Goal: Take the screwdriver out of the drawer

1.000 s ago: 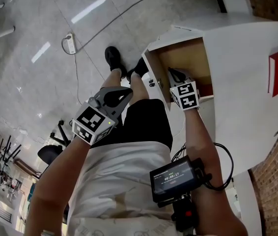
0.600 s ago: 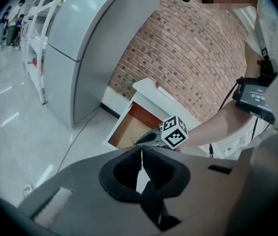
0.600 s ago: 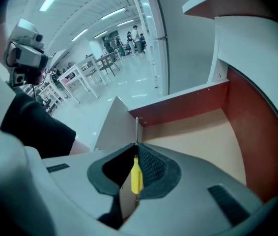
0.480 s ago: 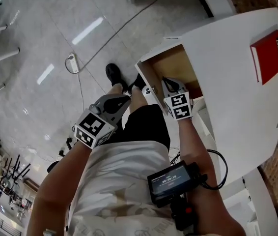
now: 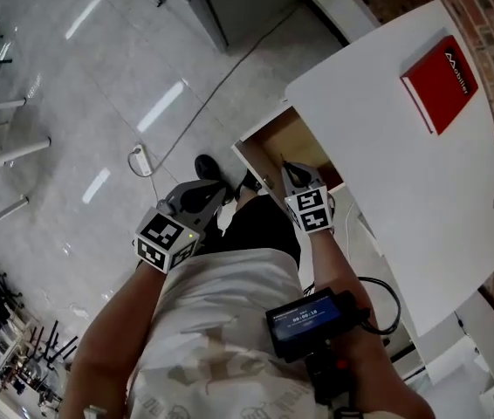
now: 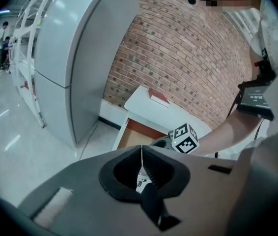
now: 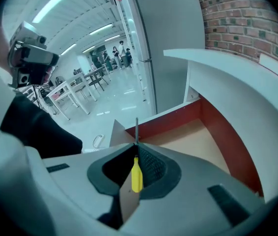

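Currently, by item:

- Right gripper (image 5: 287, 169) (image 7: 136, 144): held out on a forearm, tilted down over the near corner of the drawer (image 5: 297, 141) (image 7: 221, 127). Its jaws are closed on the screwdriver (image 7: 136, 174). The yellow handle sits between the pads and the metal shaft sticks out past the tips.
- Left gripper (image 5: 218, 192) (image 6: 141, 149): held forward and angled down over the person's lap, well apart from the drawer. Its jaws meet along a thin seam and hold nothing.
- Edges near the right gripper: the red side wall is to its right and the front panel is just beyond the tips. The white desk top (image 5: 404, 173) overhangs on the right and carries a red book (image 5: 440, 81) well beyond.
- Open room: bare wooden drawer bottom lies to the right of the jaws. Wide tiled floor (image 5: 81, 103) lies left of both grippers, with a power strip (image 5: 140, 158) and its cable ahead of the left one.
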A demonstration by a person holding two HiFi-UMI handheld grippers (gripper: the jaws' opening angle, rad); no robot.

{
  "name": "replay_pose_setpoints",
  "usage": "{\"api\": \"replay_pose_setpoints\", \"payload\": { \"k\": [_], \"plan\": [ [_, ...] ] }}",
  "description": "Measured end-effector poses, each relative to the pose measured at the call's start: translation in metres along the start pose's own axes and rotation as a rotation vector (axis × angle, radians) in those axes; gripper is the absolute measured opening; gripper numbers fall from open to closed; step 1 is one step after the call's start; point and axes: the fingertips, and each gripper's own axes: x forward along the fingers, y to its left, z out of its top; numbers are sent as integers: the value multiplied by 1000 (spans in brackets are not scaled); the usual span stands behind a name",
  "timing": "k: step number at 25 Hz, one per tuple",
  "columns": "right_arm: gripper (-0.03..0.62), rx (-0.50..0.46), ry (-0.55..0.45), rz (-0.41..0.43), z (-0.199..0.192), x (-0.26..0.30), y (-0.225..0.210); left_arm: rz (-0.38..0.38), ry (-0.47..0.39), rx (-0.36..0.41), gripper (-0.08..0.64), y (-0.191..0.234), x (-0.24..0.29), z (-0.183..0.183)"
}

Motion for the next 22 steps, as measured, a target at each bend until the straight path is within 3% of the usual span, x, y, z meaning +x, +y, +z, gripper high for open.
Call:
{"api": "replay_pose_setpoints", "payload": {
  "k": [8,22],
  "plan": [
    [23,59,-55,-73,16,-33,0,-21,-24,63,9,1,-11,35],
    [5,122,-138,-219,51,-84,1,-180,16,203,9,7,-11,63]
  ]
}}
